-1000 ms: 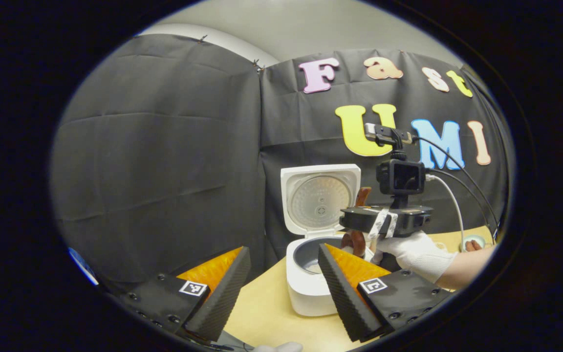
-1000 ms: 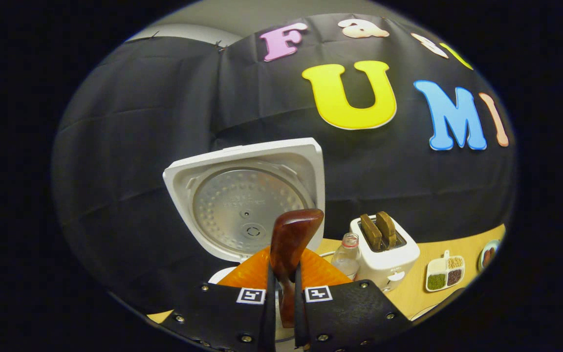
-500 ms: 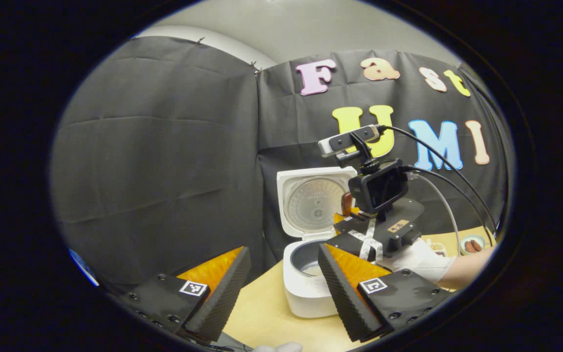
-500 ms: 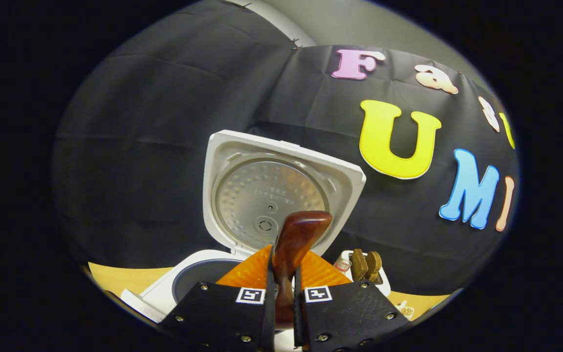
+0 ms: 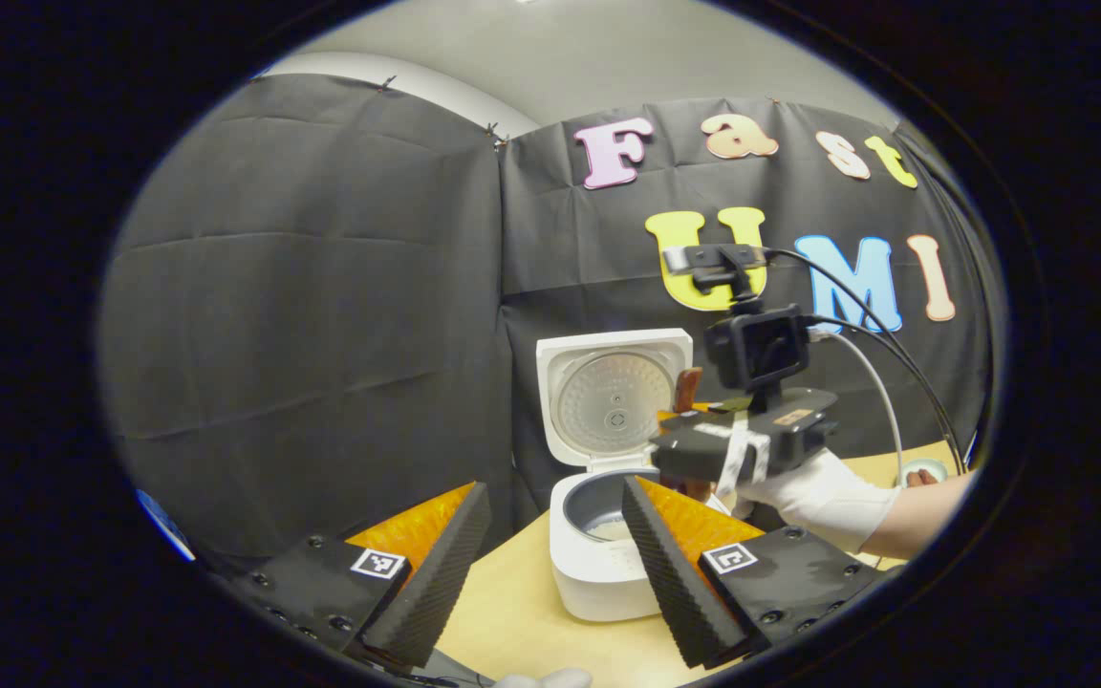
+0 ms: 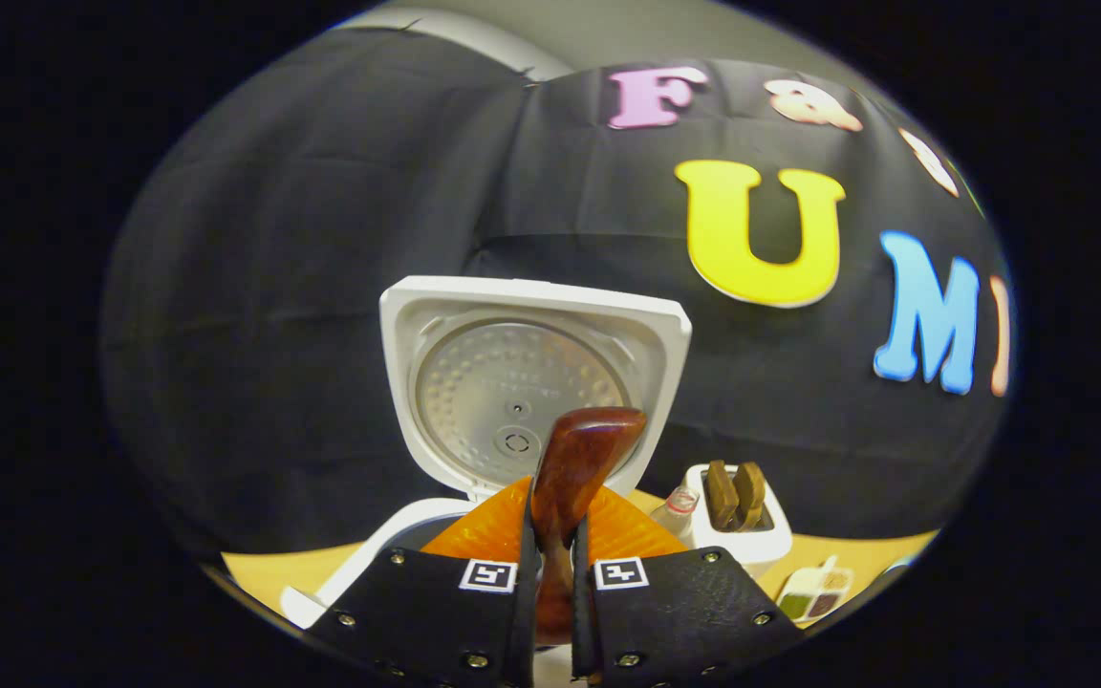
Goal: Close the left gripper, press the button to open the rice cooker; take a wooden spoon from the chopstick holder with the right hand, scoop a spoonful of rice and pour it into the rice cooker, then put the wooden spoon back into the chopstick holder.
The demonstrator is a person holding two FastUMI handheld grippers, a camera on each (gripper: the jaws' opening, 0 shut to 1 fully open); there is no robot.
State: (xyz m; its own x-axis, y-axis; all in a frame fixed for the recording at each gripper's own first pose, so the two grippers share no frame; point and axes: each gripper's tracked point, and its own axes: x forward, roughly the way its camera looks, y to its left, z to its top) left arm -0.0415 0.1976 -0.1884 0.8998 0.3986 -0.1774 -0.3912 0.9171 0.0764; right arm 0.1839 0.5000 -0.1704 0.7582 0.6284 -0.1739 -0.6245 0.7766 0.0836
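1. My right gripper point(image 6: 550, 564) is closed on the wooden spoon point(image 6: 574, 463): both fingers press its handle from either side, and the spoon's broad end stands up out of them, leaning a little to the right.
2. In the right gripper view, the rice cooker point(image 6: 522, 382) sits straight ahead of this gripper, just beyond the spoon. Its lid stands open and upright, the round metal inner plate facing me, and the spoon's end overlaps the lower part of that plate.
3. Ahead and to the right of my right gripper, a white toaster point(image 6: 737, 530) holds two brown slices, with a small clear bottle point(image 6: 673, 511) just beside it on its left.
4. Farther right, near the table point(image 6: 259, 573) edge, lies a small divided tray point(image 6: 813, 594) with different-coloured fillings.
5. My left gripper point(image 5: 546, 545) is open, its two fingers spread wide apart with nothing between them, held above the table.
6. In the left gripper view, the rice cooker point(image 5: 608, 478) lies ahead between the two fingers, nearer the right one, which covers part of its pot. Some pale rice point(image 5: 611, 528) shows at the bottom of the pot.
7. From there I see my right gripper point(image 5: 694, 454), held by a white-gloved hand point(image 5: 823, 497), above the cooker's right rim, with the spoon point(image 5: 686, 390) rising in front of the open lid.
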